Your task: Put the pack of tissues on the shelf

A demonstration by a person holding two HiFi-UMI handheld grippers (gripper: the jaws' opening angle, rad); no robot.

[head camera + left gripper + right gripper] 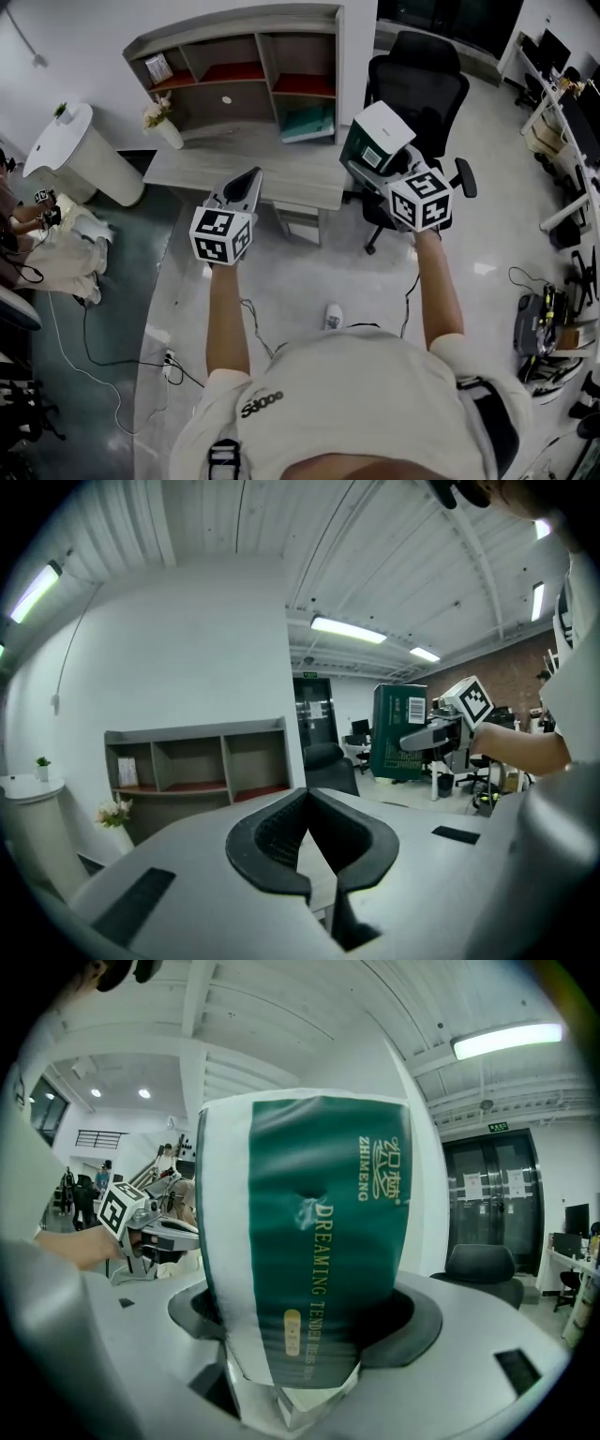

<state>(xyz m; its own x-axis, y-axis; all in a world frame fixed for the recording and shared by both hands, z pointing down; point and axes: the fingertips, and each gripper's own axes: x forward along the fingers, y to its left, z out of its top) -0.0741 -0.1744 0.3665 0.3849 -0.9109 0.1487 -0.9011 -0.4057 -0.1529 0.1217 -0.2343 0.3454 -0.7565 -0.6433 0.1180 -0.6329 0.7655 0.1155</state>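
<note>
My right gripper (pixel 367 167) is shut on the green and white pack of tissues (pixel 377 136), holding it in the air over the right end of the grey desk (pixel 246 161). In the right gripper view the pack of tissues (pixel 305 1241) stands upright between the jaws and fills the middle. My left gripper (pixel 246 184) is shut and empty, held above the desk's front edge; its jaws meet with nothing between them in the left gripper view (pixel 314 874). The grey shelf (pixel 246 70) stands on the desk against the wall, its compartments mostly bare.
A black office chair (pixel 417 94) stands right of the desk. A vase of flowers (pixel 159 120) sits at the desk's left end. A white bin (pixel 80 155) stands on the left. Cables (pixel 103 361) trail on the floor. A teal book (pixel 307 122) lies in the shelf's lower right compartment.
</note>
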